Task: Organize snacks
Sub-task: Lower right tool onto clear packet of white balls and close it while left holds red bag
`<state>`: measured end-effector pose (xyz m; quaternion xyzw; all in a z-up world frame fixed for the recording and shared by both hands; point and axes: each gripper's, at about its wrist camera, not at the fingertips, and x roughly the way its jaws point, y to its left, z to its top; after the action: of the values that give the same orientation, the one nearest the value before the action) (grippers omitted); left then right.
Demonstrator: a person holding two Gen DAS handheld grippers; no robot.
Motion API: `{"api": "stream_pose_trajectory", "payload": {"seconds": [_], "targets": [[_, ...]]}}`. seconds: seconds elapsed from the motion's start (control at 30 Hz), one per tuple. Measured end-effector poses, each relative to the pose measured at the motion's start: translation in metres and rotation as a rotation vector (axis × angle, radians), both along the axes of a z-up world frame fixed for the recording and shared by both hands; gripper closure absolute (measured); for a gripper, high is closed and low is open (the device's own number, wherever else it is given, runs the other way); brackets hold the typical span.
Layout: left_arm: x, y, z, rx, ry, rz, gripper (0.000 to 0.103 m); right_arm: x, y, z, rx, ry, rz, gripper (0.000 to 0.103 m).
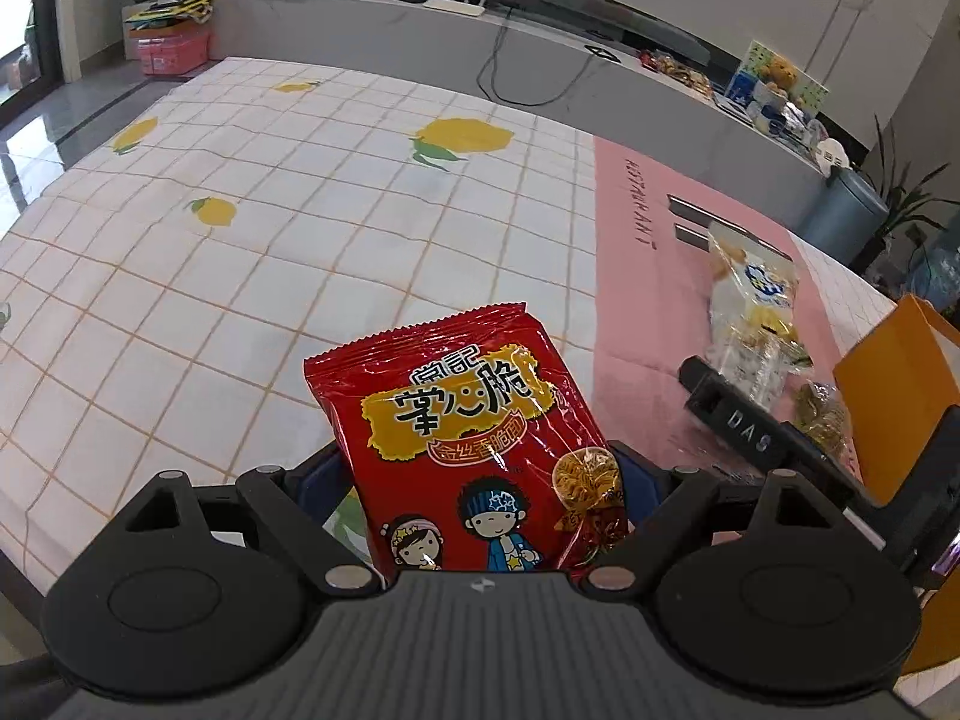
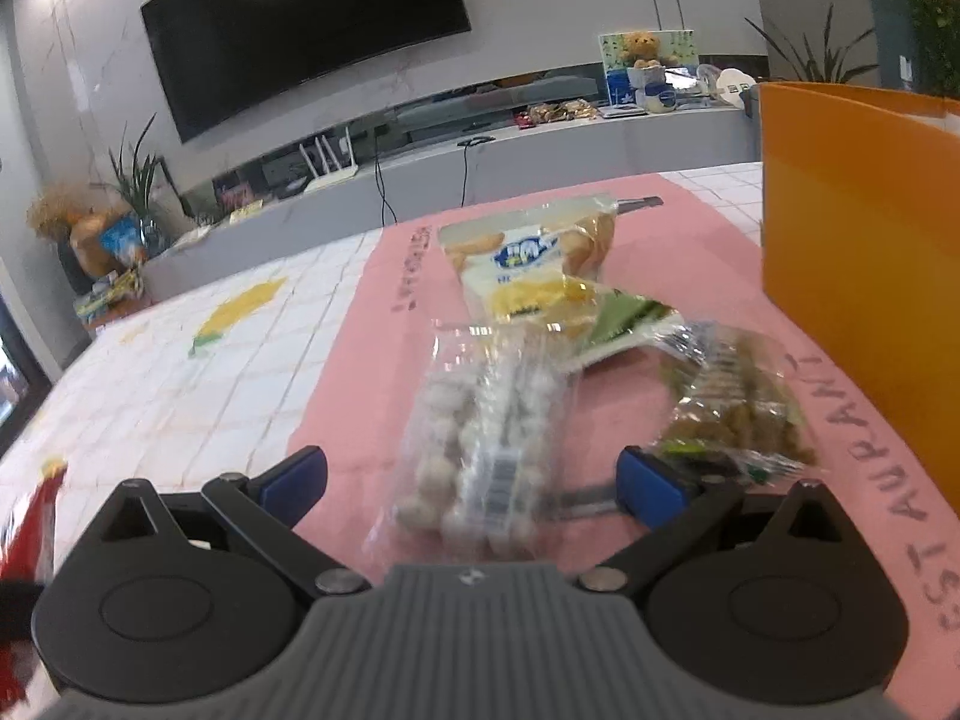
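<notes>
My left gripper (image 1: 480,474) is shut on a red noodle snack packet (image 1: 474,450) and holds it above the checked tablecloth. My right gripper (image 2: 474,474) is open, its blue pads either side of a clear bag of white round candies (image 2: 480,450) that lies on the pink mat (image 2: 384,324). Beyond it lie a yellow-and-white biscuit bag (image 2: 528,258), a green packet (image 2: 630,324) and a clear bag of brown snacks (image 2: 738,408). The orange box (image 2: 858,276) stands to the right. In the left wrist view the right gripper (image 1: 738,420), the biscuit bag (image 1: 756,294) and the orange box (image 1: 888,396) show at right.
The lemon-print checked tablecloth (image 1: 270,240) covers the table to the left of the pink mat. A grey TV bench (image 2: 540,144) with a router, cables and small items runs behind the table. The red packet's edge (image 2: 30,522) shows at far left in the right wrist view.
</notes>
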<state>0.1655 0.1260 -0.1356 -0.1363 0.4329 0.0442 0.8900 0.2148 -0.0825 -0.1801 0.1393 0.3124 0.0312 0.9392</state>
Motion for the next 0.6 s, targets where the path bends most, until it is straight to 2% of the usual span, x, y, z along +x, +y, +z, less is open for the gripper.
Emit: {"api": "stream_pose_trajectory", "payload": {"seconds": [0.13,0.23,0.3,0.33,0.4,0.5,0.6], "targets": [[0.002,0.0,0.001,0.032,-0.001,0.006,0.001,0.002,0.005,0.0,-0.031,0.009,-0.011,0.003],[0.002,0.0,0.0,0.017,0.005,0.009,0.001,-0.002,0.004,0.001,-0.037,0.004,-0.036,0.012],[0.002,0.002,-0.001,-0.009,0.014,0.007,0.001,-0.005,0.0,0.001,-0.041,0.001,-0.053,0.026],[0.002,0.002,-0.001,-0.017,0.016,0.002,0.001,-0.006,-0.001,0.002,-0.051,0.001,-0.054,0.03],[0.0,0.0,0.0,-0.01,0.009,-0.005,0.001,-0.007,-0.003,0.002,-0.038,-0.005,-0.03,0.043],[-0.003,-0.003,0.003,0.019,-0.017,-0.025,0.001,-0.011,-0.006,0.002,-0.021,-0.002,-0.013,0.044],[-0.004,-0.004,0.005,0.009,-0.025,-0.03,0.001,-0.015,-0.008,0.004,-0.031,0.0,0.006,0.045]]}}
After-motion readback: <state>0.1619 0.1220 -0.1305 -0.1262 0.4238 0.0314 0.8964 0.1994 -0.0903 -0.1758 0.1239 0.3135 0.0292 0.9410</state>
